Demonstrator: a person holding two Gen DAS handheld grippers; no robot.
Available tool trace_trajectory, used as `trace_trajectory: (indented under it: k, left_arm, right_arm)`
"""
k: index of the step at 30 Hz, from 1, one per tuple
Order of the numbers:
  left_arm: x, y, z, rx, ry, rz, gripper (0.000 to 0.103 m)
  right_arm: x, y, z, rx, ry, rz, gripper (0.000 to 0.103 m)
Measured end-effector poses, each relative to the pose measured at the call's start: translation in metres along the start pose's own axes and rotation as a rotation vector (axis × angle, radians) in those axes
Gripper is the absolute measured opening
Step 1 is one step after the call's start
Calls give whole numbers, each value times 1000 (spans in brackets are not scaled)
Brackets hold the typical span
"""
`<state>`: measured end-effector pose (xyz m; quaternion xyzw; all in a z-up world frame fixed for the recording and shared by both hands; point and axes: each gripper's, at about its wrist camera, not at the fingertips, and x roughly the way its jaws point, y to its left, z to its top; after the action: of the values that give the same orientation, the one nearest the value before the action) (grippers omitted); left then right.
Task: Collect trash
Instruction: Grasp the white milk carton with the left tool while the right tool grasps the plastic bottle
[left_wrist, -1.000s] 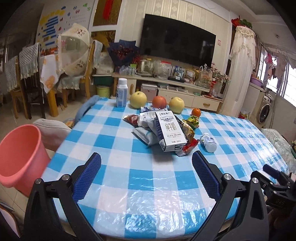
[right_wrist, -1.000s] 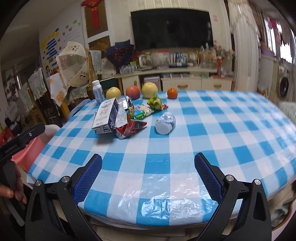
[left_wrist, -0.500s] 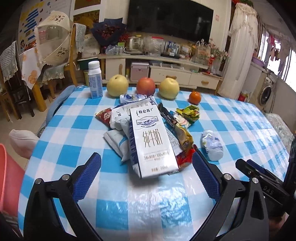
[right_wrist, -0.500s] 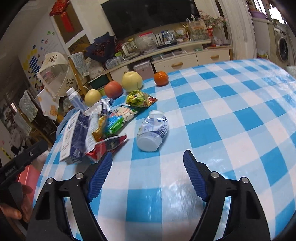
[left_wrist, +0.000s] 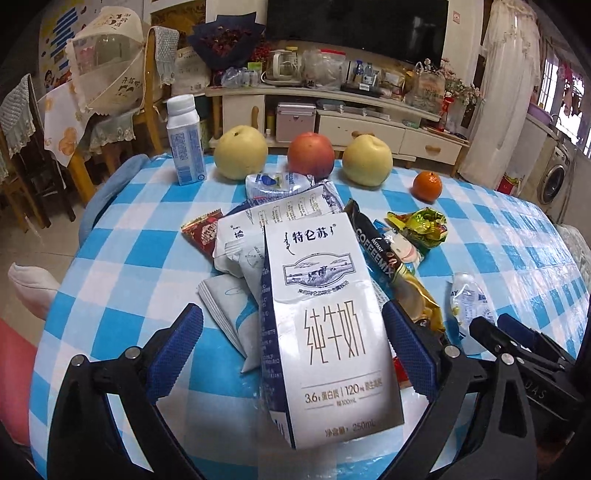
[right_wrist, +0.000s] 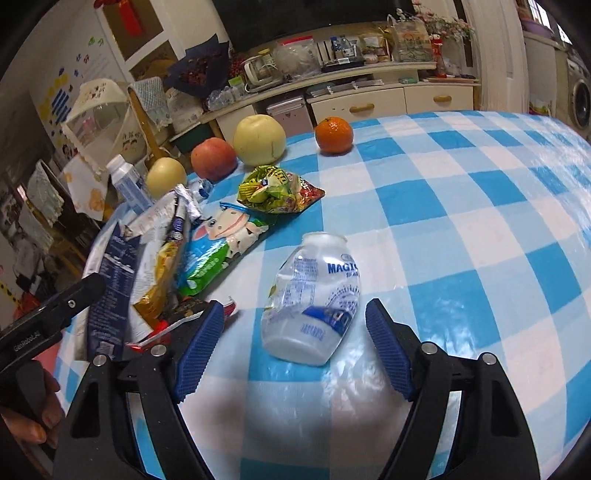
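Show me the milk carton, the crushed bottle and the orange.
milk carton (left_wrist: 328, 325), left wrist view, middle of its white front face.
crushed bottle (right_wrist: 314, 295), right wrist view, middle of its clear labelled body.
orange (right_wrist: 333, 134), right wrist view, centre of its peel.

White milk carton (left_wrist: 325, 332) tops wrappers; crushed clear bottle (right_wrist: 314, 295) lies beside.

My L wrist cam looks steeply down, close over the white-and-blue milk carton (left_wrist: 328, 332) nr the table's left edge. R wrist cam, same tilt, sits close over the crushed clear plastic bottle (right_wrist: 314, 299). Both share bottle (left_wrist: 469, 306), carton (right_wrist: 110, 284), fruit row.
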<state>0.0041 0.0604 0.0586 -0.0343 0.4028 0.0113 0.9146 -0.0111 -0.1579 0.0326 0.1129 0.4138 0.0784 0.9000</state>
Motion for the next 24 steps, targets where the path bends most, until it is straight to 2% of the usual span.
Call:
trace_trajectory:
  k: [2, 4, 6, 10, 20, 21, 22, 24]
  left_arm:
    - [6, 2, 1, -10, 8, -5, 89]
    - [10, 3, 2, -27, 17, -11, 71]
    - [13, 5, 1, -39, 28, -26, 64]
    - [12, 6, 2, -38, 28, -41, 64]
    - [-4, 37, 5, -87, -4, -63, 63]
    - [-6, 41, 5, -93, -8, -64, 63]
    - [-7, 43, 5, -96, -10, -63, 63]
    - [-9, 51, 4, -106, -10, -64, 63]
  right_arm:
    - [5, 1, 2, -6, 11, 2, 79]
    - [11, 2, 4, -17, 17, -11, 79]
    - [15, 3, 5, -38, 19, -30, 78]
    - [25, 4, 7, -60, 43, -50, 64]
    - [26, 6, 7, -95, 39, -77, 62]
    - [24, 7, 8, -101, 30, -75, 46]
    - [21, 7, 9, -99, 21, -72, 38]
    - [19, 7, 9, -99, 15, -80, 36]
